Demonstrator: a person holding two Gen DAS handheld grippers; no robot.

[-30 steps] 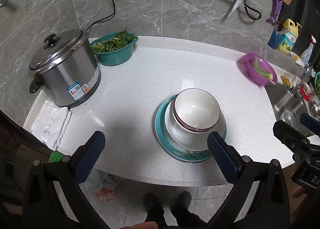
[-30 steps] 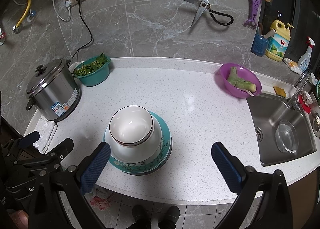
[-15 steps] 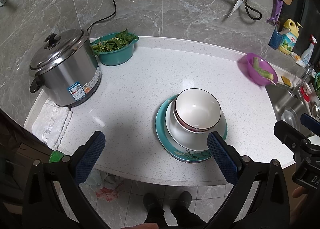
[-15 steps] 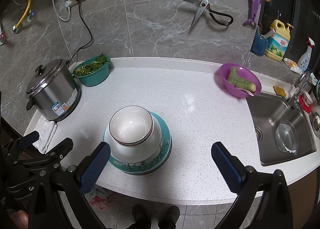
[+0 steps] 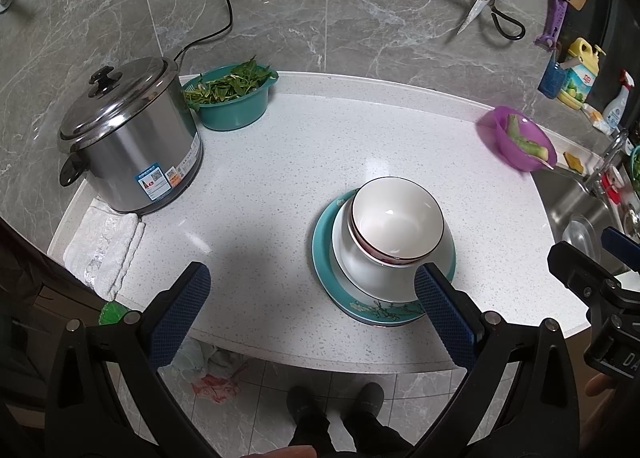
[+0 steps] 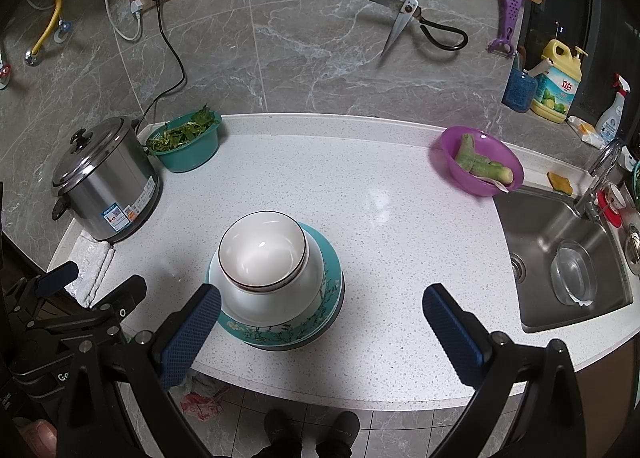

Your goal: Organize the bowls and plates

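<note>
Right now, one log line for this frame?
left gripper: open, empty | right gripper: open, empty | white bowl: stacked on teal plate | counter: stack near front edge

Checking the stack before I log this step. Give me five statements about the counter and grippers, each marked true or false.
1. The white bowl sits on top of the stack on the teal plate. True.
2. The left gripper is clamped on the plate. False: its jaws are wide open and hold nothing.
3. The purple bowl holds leafy greens. False: it holds pale green vegetable pieces; the greens are in the teal basin.
4. The steel pot has its lid on. True.
5. The right gripper holds the white bowl. False: it is open, with the stack in front of its left finger.
</note>
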